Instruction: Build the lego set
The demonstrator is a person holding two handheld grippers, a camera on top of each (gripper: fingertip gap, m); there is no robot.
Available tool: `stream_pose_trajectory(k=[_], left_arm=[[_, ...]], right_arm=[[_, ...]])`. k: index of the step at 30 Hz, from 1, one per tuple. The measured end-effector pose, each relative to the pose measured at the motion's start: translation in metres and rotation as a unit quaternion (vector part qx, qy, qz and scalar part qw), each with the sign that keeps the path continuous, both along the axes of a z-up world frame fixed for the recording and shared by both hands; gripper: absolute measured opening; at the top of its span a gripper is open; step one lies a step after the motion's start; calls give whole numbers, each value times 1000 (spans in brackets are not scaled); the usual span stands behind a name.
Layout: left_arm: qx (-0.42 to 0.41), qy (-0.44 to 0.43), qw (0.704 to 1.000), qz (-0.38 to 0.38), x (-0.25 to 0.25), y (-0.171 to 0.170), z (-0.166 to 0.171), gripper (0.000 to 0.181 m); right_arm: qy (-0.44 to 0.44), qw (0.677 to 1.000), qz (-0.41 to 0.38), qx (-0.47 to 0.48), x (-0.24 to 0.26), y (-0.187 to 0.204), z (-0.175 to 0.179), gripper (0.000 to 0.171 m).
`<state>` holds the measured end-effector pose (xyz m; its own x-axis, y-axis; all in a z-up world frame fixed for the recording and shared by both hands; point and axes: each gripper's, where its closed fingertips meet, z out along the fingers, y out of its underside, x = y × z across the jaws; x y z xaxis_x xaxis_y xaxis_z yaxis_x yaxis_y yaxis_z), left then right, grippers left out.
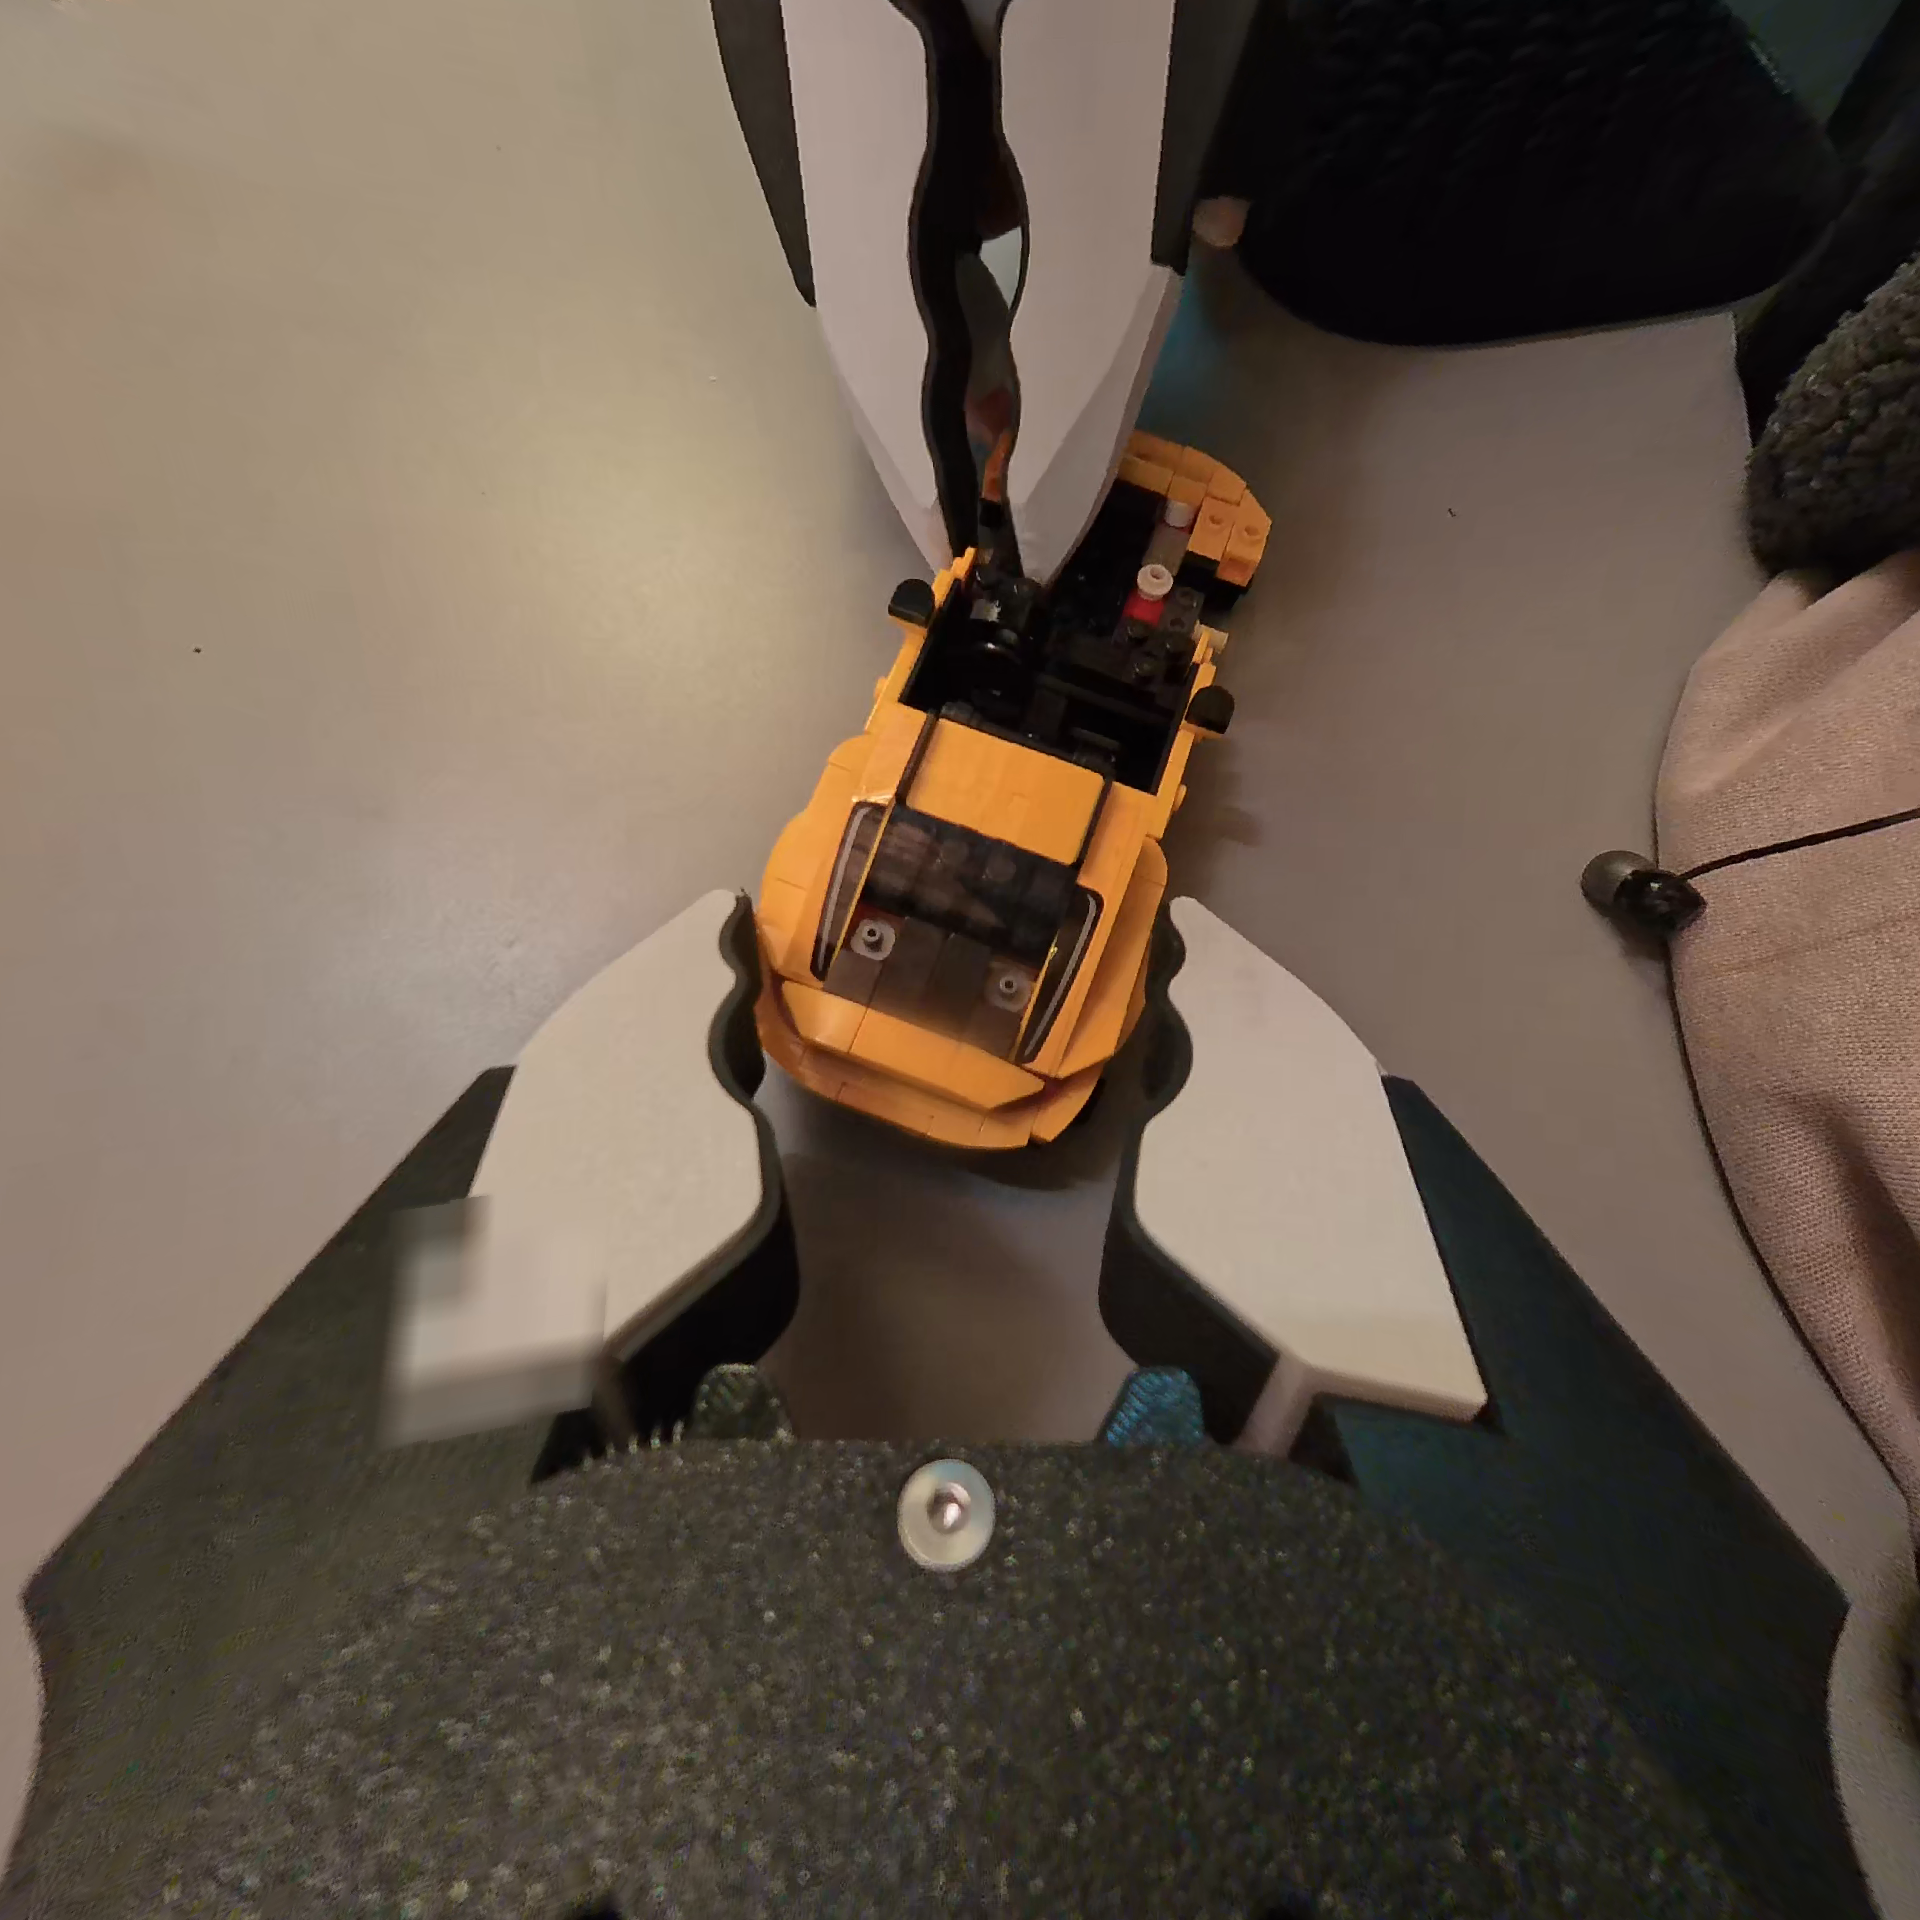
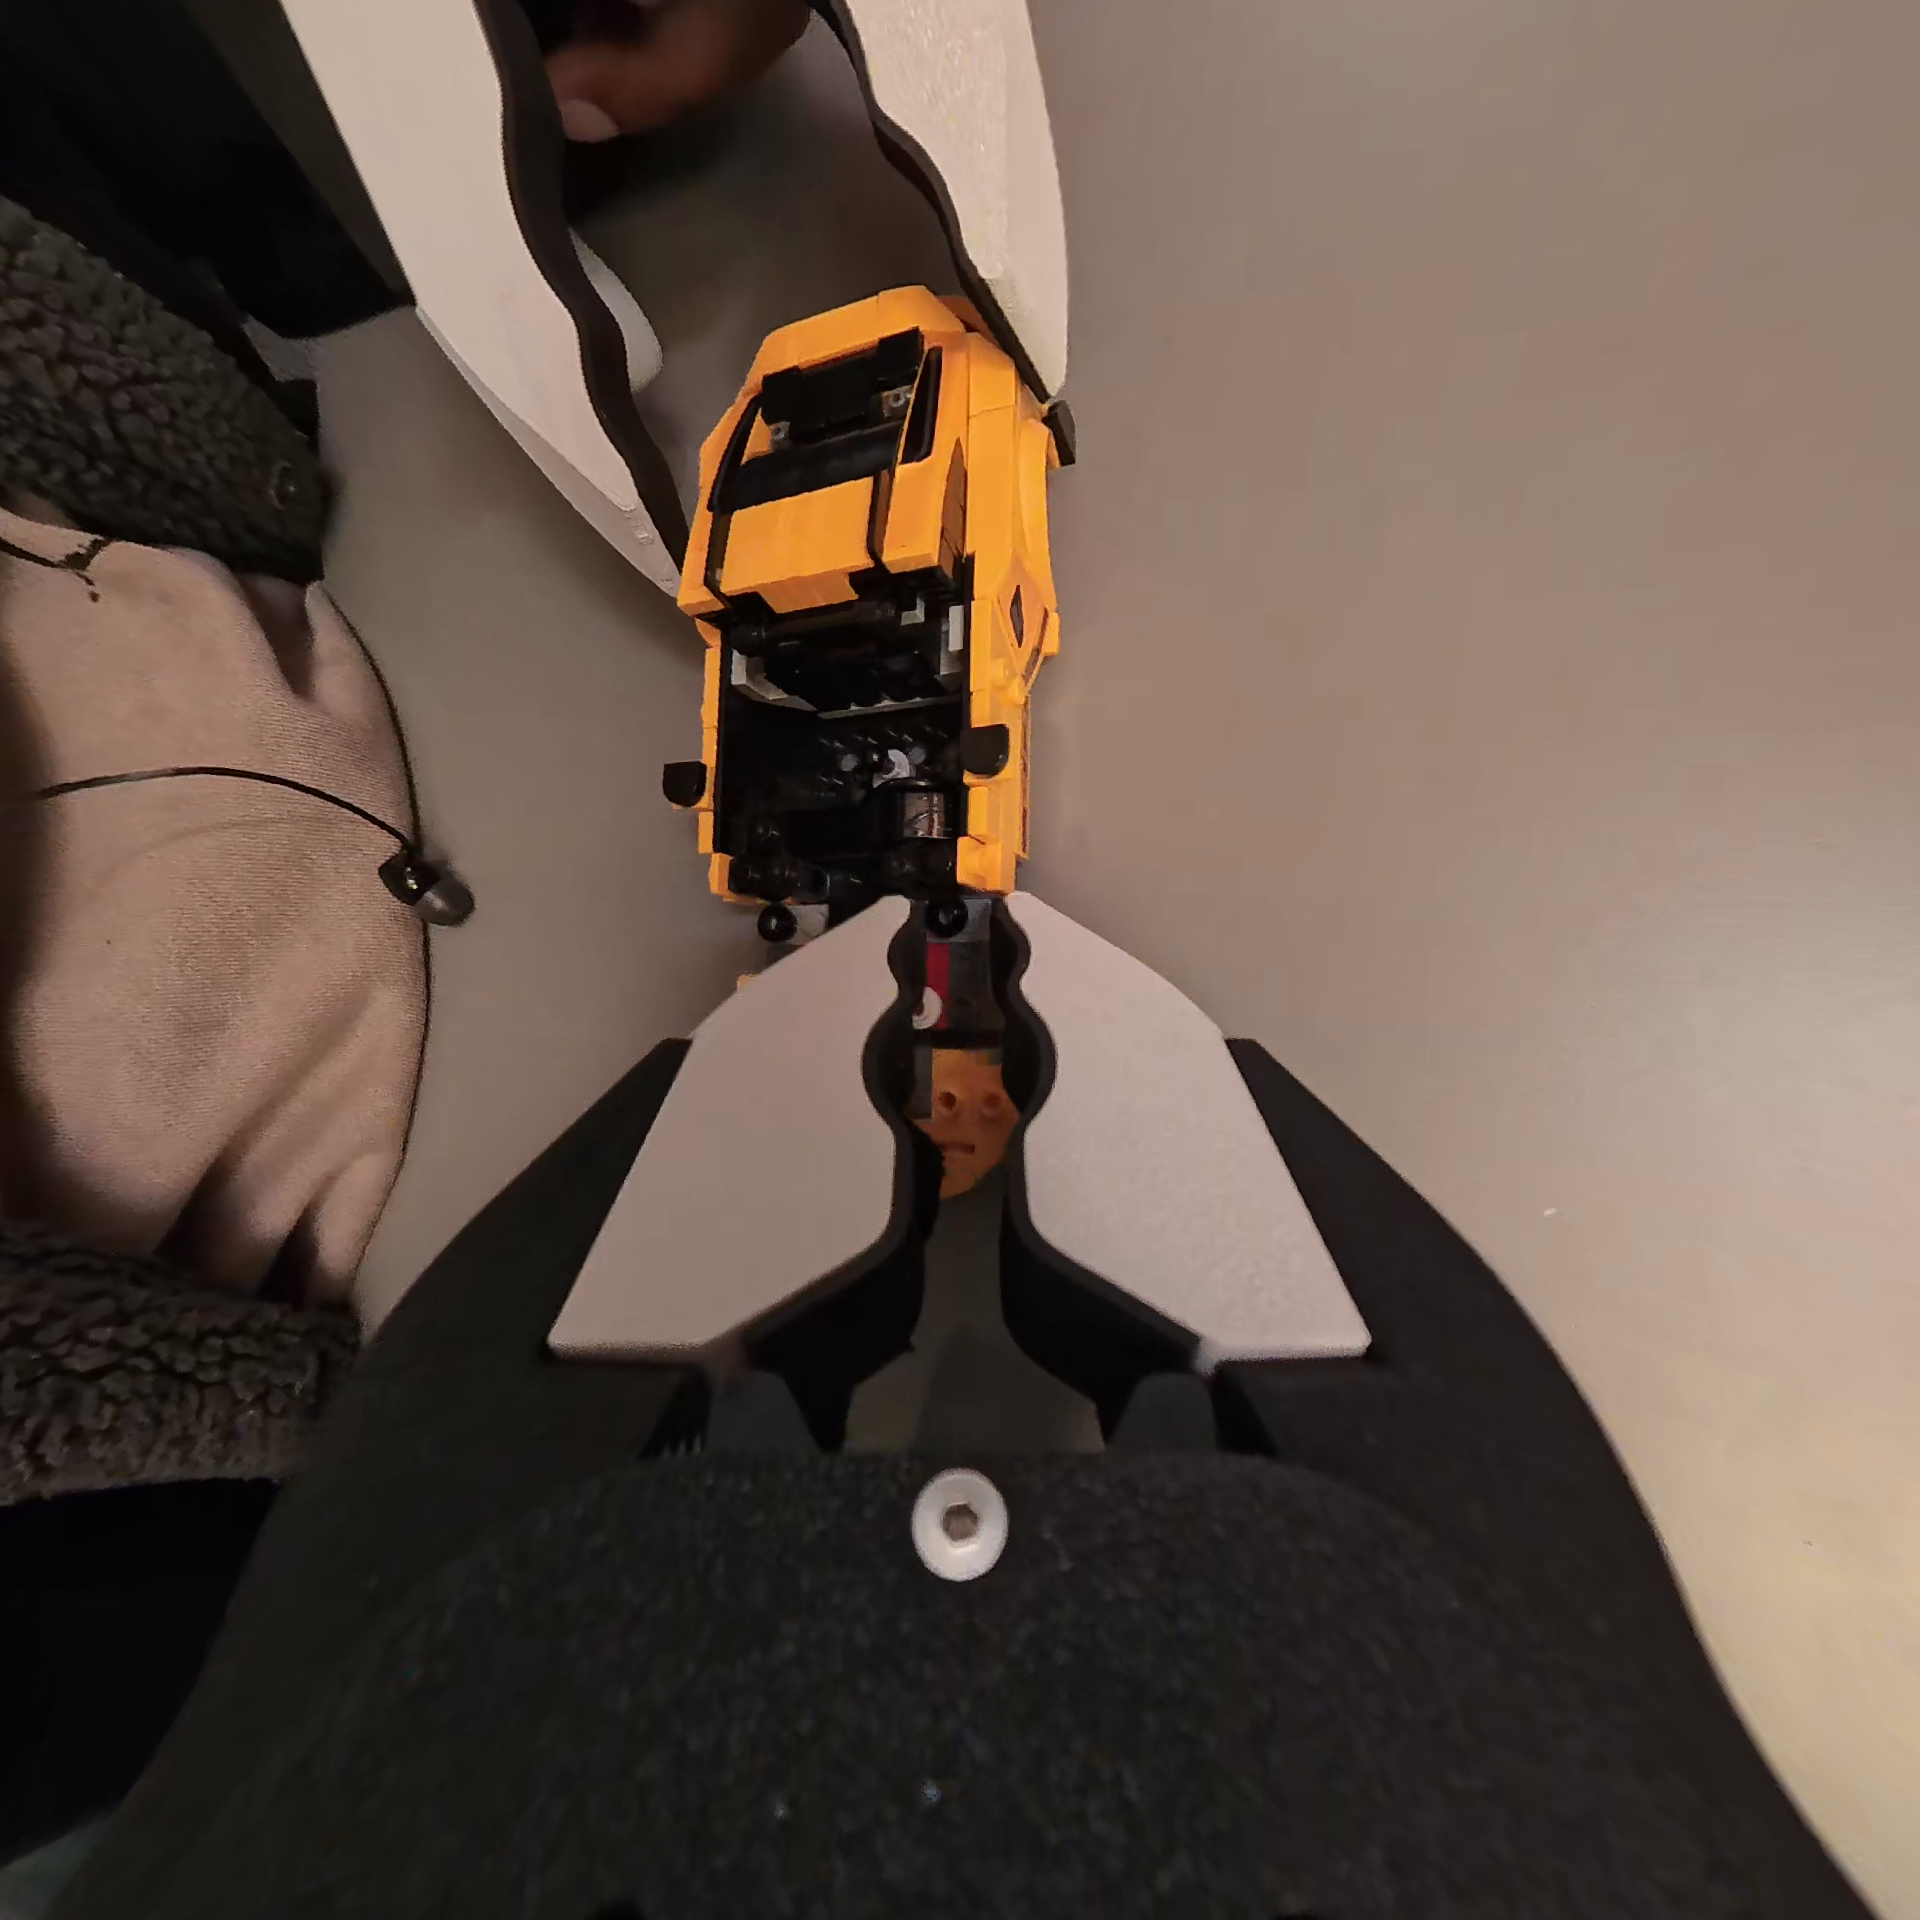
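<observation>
Both my grippers work on the car on the table.

Left wrist view: my left gripper has its fingers spread around the car's front end, the left pad touching the yellow body; I cannot tell whether the right pad touches. Farther off, my right gripper reaches down into the open black cabin, fingers nearly together on a small dark piece.
Right wrist view: my right gripper sits over the car's rear, fingers close together; whether they pinch anything I cannot tell here. Beige cloth lies on the left.
</observation>
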<state>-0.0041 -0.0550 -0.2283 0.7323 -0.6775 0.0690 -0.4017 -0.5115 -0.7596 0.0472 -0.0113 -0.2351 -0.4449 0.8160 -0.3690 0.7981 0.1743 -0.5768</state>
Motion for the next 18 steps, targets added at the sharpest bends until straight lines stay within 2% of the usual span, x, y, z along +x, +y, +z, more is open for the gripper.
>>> stream_pose_trajectory(k=[18], left_arm=[[2,5,1000,-2,-1,0,0,70]], right_arm=[[0,1000,-6,-3,-1,2,-2,11]])
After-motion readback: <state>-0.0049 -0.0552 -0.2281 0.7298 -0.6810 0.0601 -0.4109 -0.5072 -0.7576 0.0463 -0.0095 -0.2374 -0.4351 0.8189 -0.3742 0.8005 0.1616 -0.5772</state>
